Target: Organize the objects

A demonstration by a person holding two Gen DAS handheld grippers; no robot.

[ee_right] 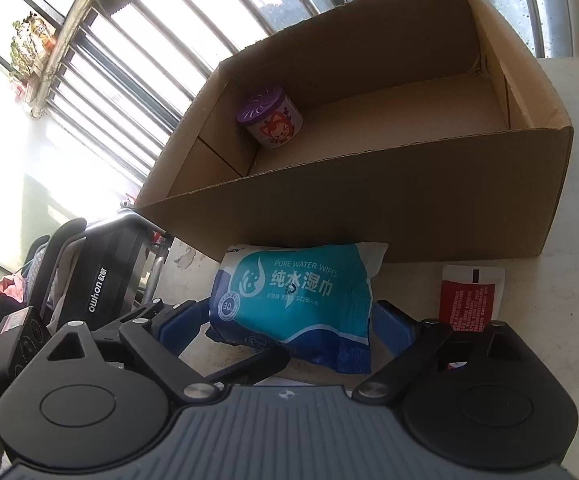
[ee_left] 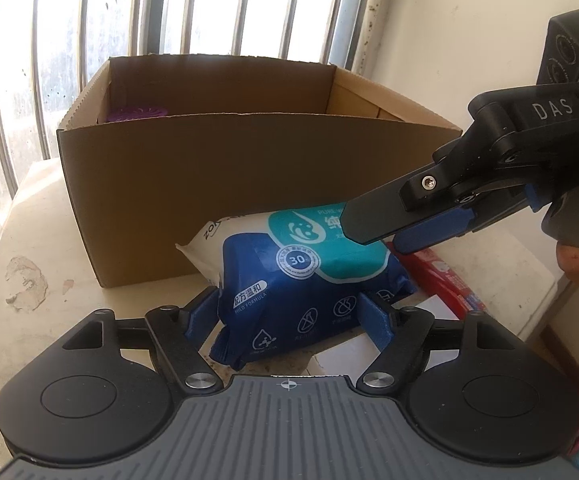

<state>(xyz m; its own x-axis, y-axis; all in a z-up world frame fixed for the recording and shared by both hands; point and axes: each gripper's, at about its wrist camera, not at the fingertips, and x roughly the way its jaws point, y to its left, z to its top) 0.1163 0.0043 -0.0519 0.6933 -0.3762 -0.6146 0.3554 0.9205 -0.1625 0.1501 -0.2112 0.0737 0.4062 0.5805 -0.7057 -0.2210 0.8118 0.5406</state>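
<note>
The cardboard box (ee_left: 217,168) hides most of the purple canister (ee_left: 137,114).

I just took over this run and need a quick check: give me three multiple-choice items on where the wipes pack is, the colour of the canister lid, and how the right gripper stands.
1. Where is the wipes pack?
A. inside the cardboard box
B. on the table in front of the cardboard box
C. on the red packet

2. What colour is the lid of the canister in the cardboard box?
A. purple
B. green
C. yellow

3. How does the right gripper stand?
A. shut on the canister
B. shut, with nothing between its fingers
C. open, fingers either side of the wipes pack

Answers: B, the pack lies on the table against the box's front wall; A, the slotted lid is purple; C, gaps show between both fingers and the pack.
</note>
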